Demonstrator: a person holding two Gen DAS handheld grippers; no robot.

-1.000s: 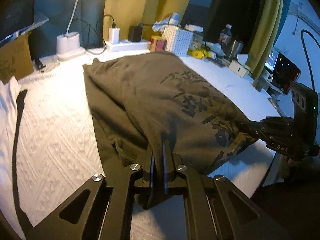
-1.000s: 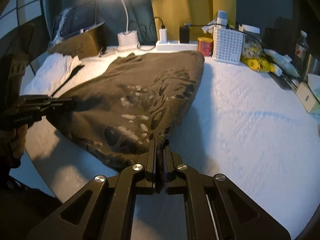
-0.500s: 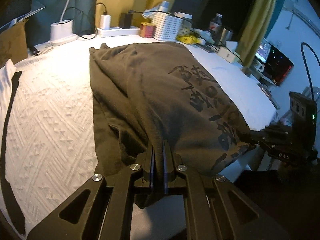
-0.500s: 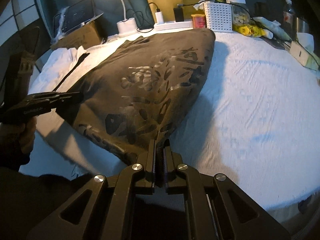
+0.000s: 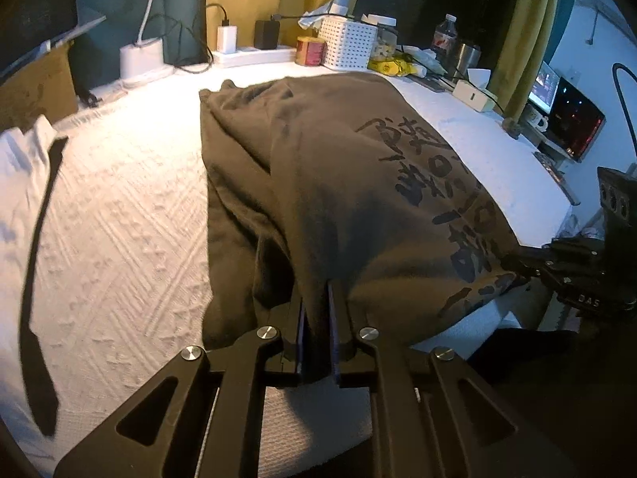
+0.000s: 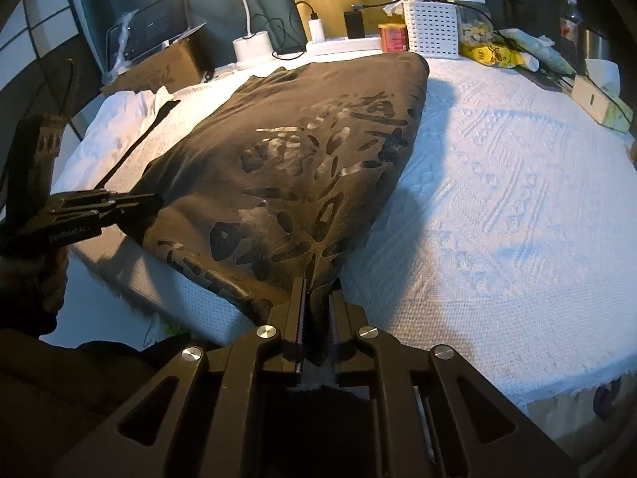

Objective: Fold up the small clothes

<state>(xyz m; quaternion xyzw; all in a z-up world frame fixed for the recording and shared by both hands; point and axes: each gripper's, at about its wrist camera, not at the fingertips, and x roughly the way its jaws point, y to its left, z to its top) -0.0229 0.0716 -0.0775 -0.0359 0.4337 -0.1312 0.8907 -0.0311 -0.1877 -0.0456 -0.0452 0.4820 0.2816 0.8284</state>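
An olive-brown T-shirt (image 5: 338, 167) (image 6: 298, 139) with a black print lies stretched across the white bed cover (image 5: 119, 219), its near hem pulled to the bed's front edge. My left gripper (image 5: 314, 294) has one corner of the hem bunched between its pads, and its jaws are opening. My right gripper (image 6: 318, 290) has the other corner between its pads, with folds fanning out from it; its jaws are opening too. Each view shows the other gripper at the shirt's far corner: the right gripper (image 5: 513, 263) and the left gripper (image 6: 155, 199).
A black strap (image 5: 36, 259) and a white cloth (image 5: 16, 159) lie on the bed's left side. Along the back stand a lamp base (image 5: 141, 57), a power strip (image 5: 254, 55), a red tin (image 5: 310, 51) and a white basket (image 5: 348, 46). A monitor (image 5: 573, 119) glows on the right.
Both grippers drew the shirt's hem toward the bed's near edge, so the shirt lies flatter and longer. The gap between each pair of jaws has widened slightly.
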